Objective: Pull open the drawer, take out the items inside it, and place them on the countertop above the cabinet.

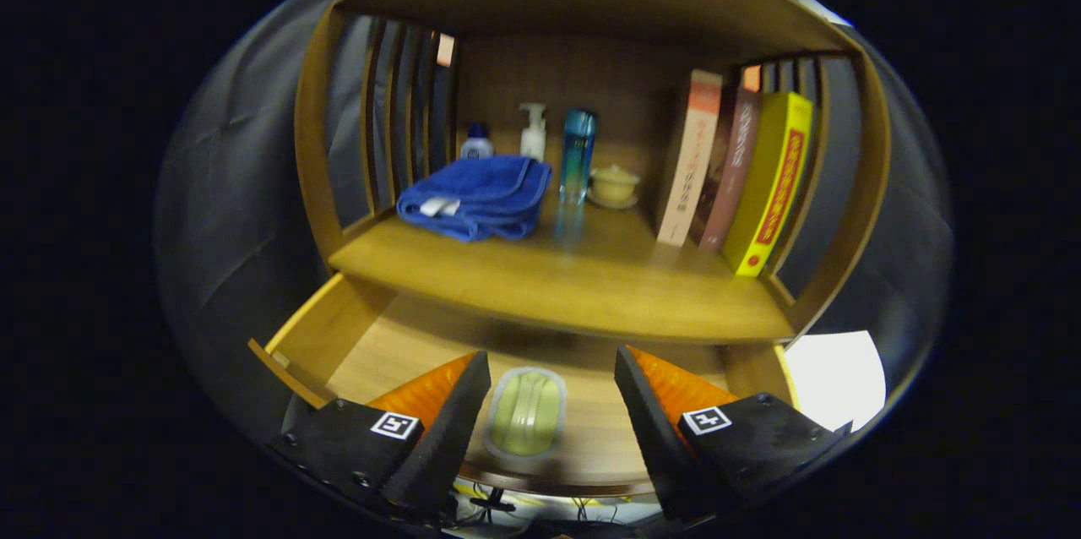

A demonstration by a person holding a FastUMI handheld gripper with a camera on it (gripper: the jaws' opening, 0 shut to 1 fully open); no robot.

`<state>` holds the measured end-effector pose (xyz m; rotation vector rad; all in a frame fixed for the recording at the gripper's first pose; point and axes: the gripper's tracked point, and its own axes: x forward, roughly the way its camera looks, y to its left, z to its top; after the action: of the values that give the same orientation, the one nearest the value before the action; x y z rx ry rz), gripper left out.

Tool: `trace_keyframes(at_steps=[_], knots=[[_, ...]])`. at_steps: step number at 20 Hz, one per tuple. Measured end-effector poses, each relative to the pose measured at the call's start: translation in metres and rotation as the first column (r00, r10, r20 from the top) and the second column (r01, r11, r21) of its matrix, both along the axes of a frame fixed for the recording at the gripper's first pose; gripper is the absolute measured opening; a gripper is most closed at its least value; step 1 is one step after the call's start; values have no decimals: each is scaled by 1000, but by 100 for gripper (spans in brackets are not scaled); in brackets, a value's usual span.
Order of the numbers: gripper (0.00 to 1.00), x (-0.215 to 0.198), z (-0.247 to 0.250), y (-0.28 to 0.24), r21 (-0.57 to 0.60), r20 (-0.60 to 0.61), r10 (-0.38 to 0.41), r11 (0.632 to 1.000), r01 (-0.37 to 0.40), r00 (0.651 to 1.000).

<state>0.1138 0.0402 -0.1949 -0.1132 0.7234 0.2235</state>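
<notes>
Already the drawer [355, 336] stood pulled open under the countertop [557, 285]; from that shelf we reckoned everything. On it stood three books [735, 176], spine lettering too blurred to read, and a blue towel [477, 197]. Below it, our gripper [553, 391] was spread, straddling the green soap dish [525, 414] without touching.

I can read nothing outright. The three books on the right of my cabinet's shelf carry printing down their spines: the pale book [691, 159], the dark red book [731, 167] and the yellow book [770, 184] with its red strip, but the characters are too small and blurred to make out. The blue towel [477, 197] bears a white tag, unreadable.
</notes>
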Motion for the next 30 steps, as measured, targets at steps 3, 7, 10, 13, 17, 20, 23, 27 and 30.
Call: trace_keyframes(at_steps=[3, 7, 10, 13, 17, 20, 23, 27, 30], knots=[[99, -4, -42, 6, 3, -118, -12, 1000, 12, 993], [98, -3, -72, 7, -32, -171, -24, 999, 19, 985], [97, -2, -84, 13, -37, -196, -25, 999, 18, 980], [85, -7, -98, 11, -51, -224, -37, 998, 26, 974], [79, -11, -110, 10, -41, -254, -49, 998, 40, 966], [50, -10, -111, 8, -35, -243, -63, 998, 56, 968], [31, -10, -109, 7, -28, -237, -62, 998, 56, 970], [26, -7, -100, 3, -26, -200, -63, 998, 59, 978], [26, -4, -79, 0, -14, -156, -68, 998, 66, 985]])
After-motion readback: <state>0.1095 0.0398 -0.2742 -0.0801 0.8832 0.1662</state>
